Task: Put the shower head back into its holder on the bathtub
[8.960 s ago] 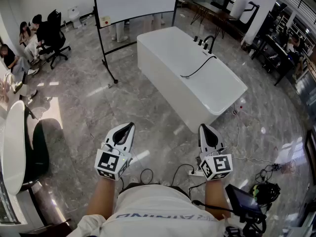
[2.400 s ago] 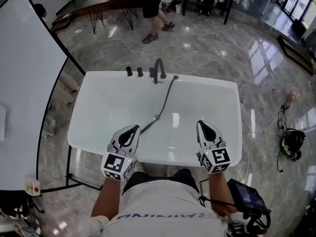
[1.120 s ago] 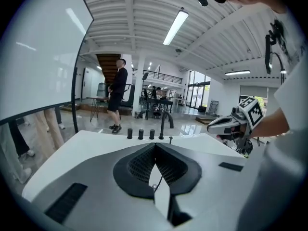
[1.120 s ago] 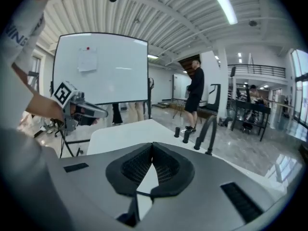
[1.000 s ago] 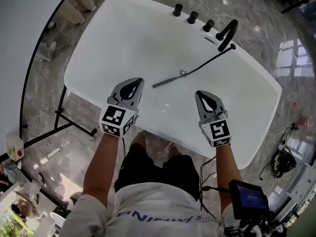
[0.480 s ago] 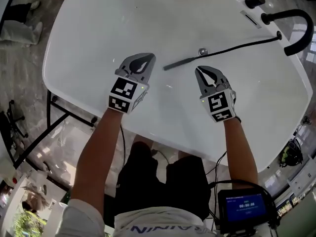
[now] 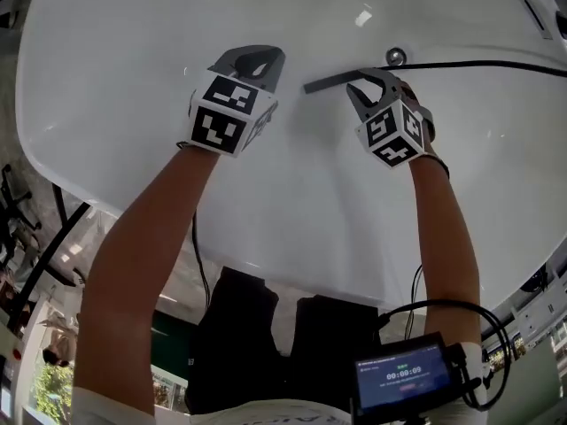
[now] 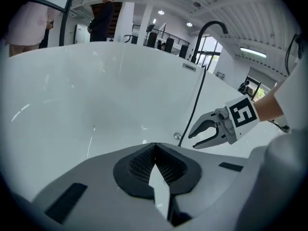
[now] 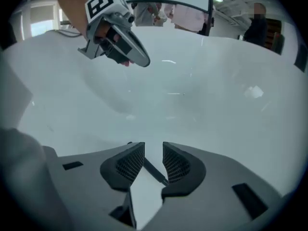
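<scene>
The shower head (image 7: 330,81) is a thin dark bar lying on the floor of the white bathtub (image 7: 133,25); its black hose (image 7: 478,64) runs off to the right past the drain (image 7: 395,57). My right gripper (image 7: 365,81) is down over the bar's near end. Its jaws have just been opening, and the bar (image 9: 156,172) lies in the gap between the pads without being pressed. My left gripper (image 7: 259,59) hovers shut and empty to the left of the bar. The left gripper view shows the right gripper (image 8: 201,134) with jaws apart beside the hose (image 8: 195,105).
A black arched faucet (image 8: 208,29) stands on the tub's far rim. A person (image 8: 103,16) stands beyond the tub. A small screen (image 7: 403,381) hangs at my waist. The tub's walls curve up around both grippers.
Both grippers have dropped deep into the tub and the view has closed in on it. The right gripper's jaws have opened and now straddle the shower head's near end.
</scene>
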The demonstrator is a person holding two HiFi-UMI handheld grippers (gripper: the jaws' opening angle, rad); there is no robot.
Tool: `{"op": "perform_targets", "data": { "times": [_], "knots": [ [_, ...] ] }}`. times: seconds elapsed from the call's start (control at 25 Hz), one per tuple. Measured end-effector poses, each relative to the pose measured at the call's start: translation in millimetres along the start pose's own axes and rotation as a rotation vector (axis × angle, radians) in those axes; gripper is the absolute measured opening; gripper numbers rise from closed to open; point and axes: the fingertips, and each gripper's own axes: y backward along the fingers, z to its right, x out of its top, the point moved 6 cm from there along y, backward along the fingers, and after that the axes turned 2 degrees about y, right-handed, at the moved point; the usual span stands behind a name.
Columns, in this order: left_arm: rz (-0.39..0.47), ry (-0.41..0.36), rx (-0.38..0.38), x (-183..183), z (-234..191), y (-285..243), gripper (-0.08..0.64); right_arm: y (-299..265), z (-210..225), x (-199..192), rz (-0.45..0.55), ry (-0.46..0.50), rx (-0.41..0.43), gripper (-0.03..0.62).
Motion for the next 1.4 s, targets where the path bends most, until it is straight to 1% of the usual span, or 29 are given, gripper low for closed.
{"op": "perform_targets", "data": {
  "times": [0.08,0.2,0.32,0.4,0.48,0.64,0.84,0.96,1.16,1.24,1.32,1.4],
  "knots": [
    [-0.033,0.004,0.003,-15,-7,-17,0.017,-30,-8,-14,-0.044,0.08,0.049,0.111],
    [-0.06,0.015,-0.034,-35,-12,-32,0.017,-70,-25,-28,-0.12,0.224,0.133,0.143],
    [-0.091,-0.03,-0.081,-45,-15,-40,0.017,-102,-33,-37,-0.207,0.338,0.195,0.178],
    [-0.095,-0.055,-0.109,-48,-18,-47,0.017,-119,-37,-42,-0.251,0.415,0.21,0.183],
    [-0.093,-0.055,-0.12,-51,-23,-53,0.017,-134,-42,-48,-0.289,0.484,0.217,0.183],
    [-0.094,-0.053,-0.137,-57,-27,-54,0.017,-156,-46,-63,-0.373,0.586,0.225,0.181],
    [-0.089,-0.005,-0.201,-69,-26,-48,0.017,-173,-51,-76,-0.443,0.678,0.23,0.181],
    [-0.092,0.0,-0.21,-72,-28,-47,0.017,-180,-56,-76,-0.466,0.714,0.237,0.178],
    [-0.091,0.016,-0.21,-74,-34,-45,0.017,-185,-58,-72,-0.506,0.734,0.253,0.158],
    [-0.097,0.029,-0.203,-77,-35,-45,0.017,-185,-60,-73,-0.513,0.739,0.262,0.139],
    [-0.107,0.03,-0.201,-79,-33,-45,0.017,-184,-61,-74,-0.515,0.736,0.241,0.135],
    [-0.113,0.013,-0.203,-77,-29,-45,0.017,-176,-58,-72,-0.497,0.718,0.174,0.133]
  ]
}}
